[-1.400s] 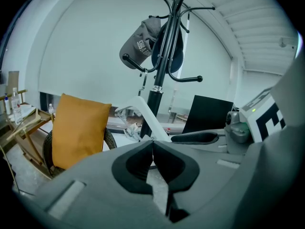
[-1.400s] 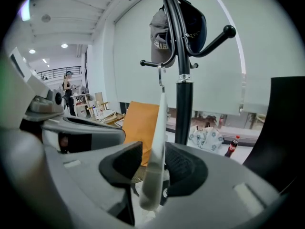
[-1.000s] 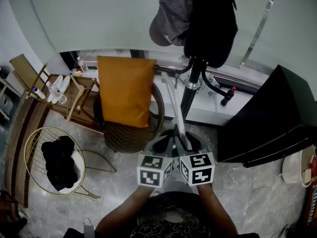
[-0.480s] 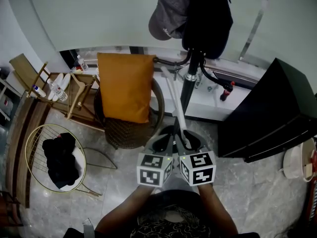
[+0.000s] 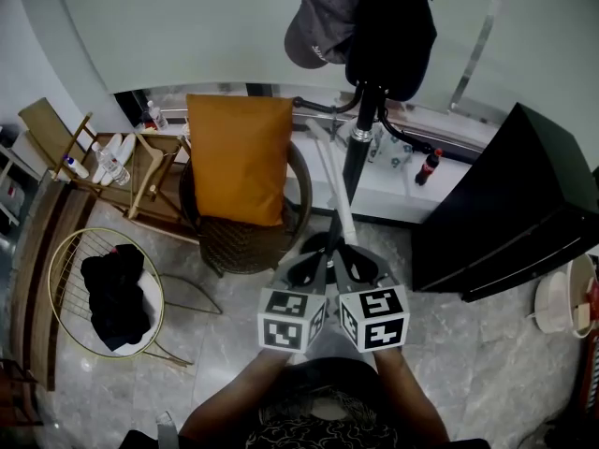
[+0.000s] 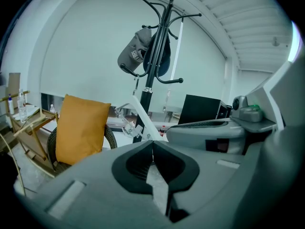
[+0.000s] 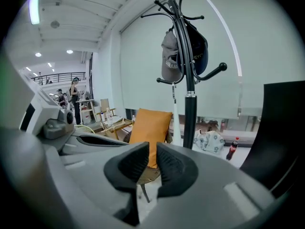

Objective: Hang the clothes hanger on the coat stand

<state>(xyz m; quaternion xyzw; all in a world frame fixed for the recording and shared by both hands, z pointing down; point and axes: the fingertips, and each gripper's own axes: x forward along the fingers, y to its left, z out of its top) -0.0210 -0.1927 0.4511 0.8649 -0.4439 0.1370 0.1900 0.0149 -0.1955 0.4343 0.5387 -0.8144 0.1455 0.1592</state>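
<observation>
In front of the black metal coat stand (image 5: 358, 157), my left gripper (image 6: 152, 146) pinches one end of the white plastic clothes hanger (image 6: 139, 114) between its fingers; the hanger slants up toward the stand. My right gripper (image 7: 152, 151) has just been closing its fingers, with a narrow empty gap between them. The hanger looks light, stiff and slick; held by its tip it may swivel, so I'd steady it nearer its middle.

The stand (image 5: 358, 157) rises at upper centre with a cap (image 5: 323, 17) and bag (image 5: 393, 26) on it, a hanger (image 5: 332, 195) slanting just left, a cushion (image 5: 239, 162) on the chair (image 5: 234, 251) further left, a basket (image 5: 67, 274) lower left, and a cabinet (image 5: 510, 218) right.
</observation>
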